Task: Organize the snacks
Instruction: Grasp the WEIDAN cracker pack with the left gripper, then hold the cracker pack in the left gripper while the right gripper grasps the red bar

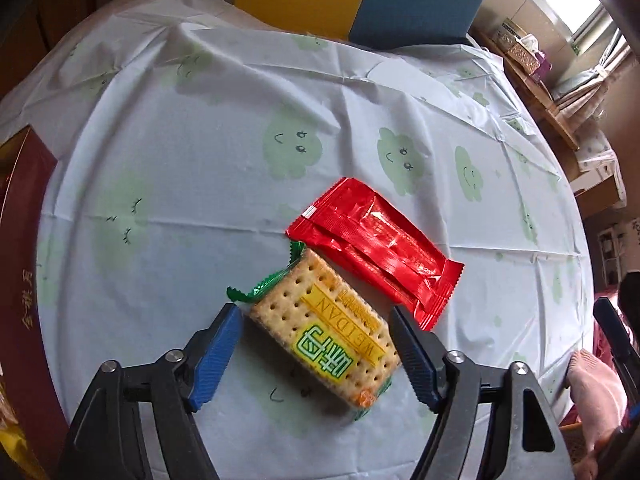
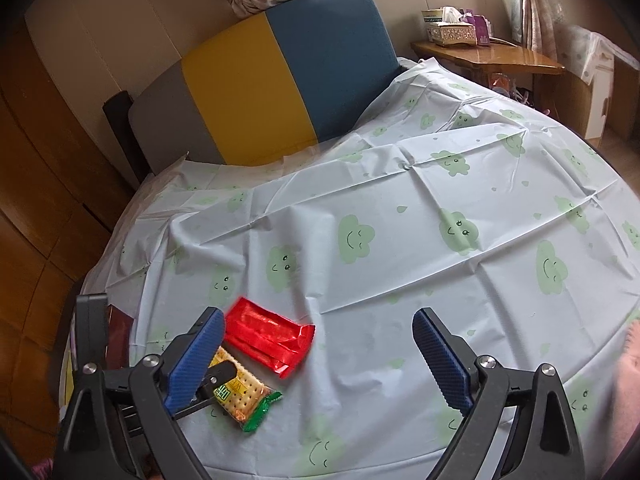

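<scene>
Cloud-print tablecloth (image 1: pixel 200 168): red packet (image 1: pixel 376 244) touching cracker pack (image 1: pixel 320 332), maroon box (image 1: pixel 24 240) aside.

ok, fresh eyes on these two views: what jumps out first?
The bright red snack packet lying flat mid-table on the cloud-print tablecloth. Right beside it, the cracker pack sits between the left claw's wide-open blue pads, not gripped. At the back, a yellow and blue chair stands against the table.

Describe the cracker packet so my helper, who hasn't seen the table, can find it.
On the round table under the cloud-print tablecloth, two snack packets lie side by side. The cracker packet is the clear one showing pale dotted crackers, with green ends and a yellow band. The red packet beside it is opaque.
</scene>
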